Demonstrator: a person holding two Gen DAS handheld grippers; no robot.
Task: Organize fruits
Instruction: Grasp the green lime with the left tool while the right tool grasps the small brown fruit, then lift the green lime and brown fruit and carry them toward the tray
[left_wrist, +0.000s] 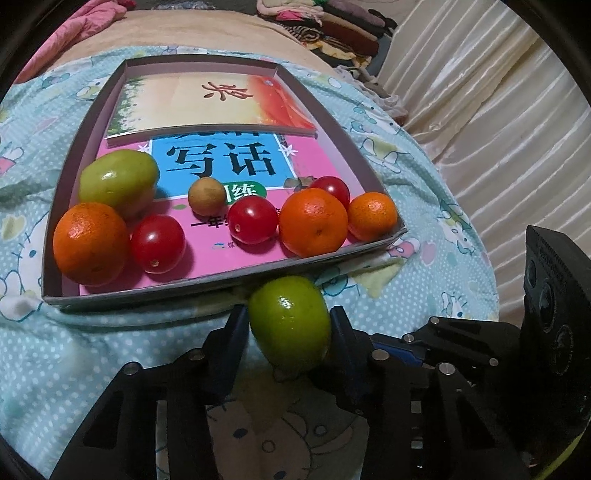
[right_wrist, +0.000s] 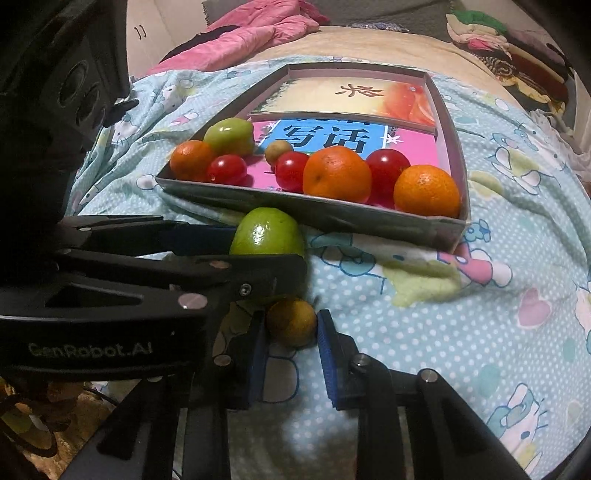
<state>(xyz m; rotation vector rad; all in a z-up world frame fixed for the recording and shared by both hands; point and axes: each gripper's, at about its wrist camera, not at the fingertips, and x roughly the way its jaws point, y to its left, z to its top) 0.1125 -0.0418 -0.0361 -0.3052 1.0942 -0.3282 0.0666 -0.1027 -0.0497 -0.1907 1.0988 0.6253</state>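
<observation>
A shallow grey box (left_wrist: 221, 291) lies on the bed with two books in its bottom. Along its near side sit three oranges (left_wrist: 313, 221), three cherry tomatoes (left_wrist: 158, 243), a green fruit (left_wrist: 118, 182) and a small brown fruit (left_wrist: 206, 195). Just outside the box's near wall, my left gripper (left_wrist: 288, 323) is shut on a second green fruit (left_wrist: 290, 325), which also shows in the right wrist view (right_wrist: 267, 232). Close below it, my right gripper (right_wrist: 291, 328) is shut on a small yellow-brown fruit (right_wrist: 291, 321) resting on the bedsheet.
The blue cartoon-print sheet (right_wrist: 480, 332) is soft and wrinkled. The left gripper's black body (right_wrist: 110, 288) crosses the left of the right wrist view, right beside my right gripper. Pink bedding (right_wrist: 258, 33) and folded clothes (left_wrist: 332, 22) lie behind the box, with a pale curtain (left_wrist: 480, 92) at right.
</observation>
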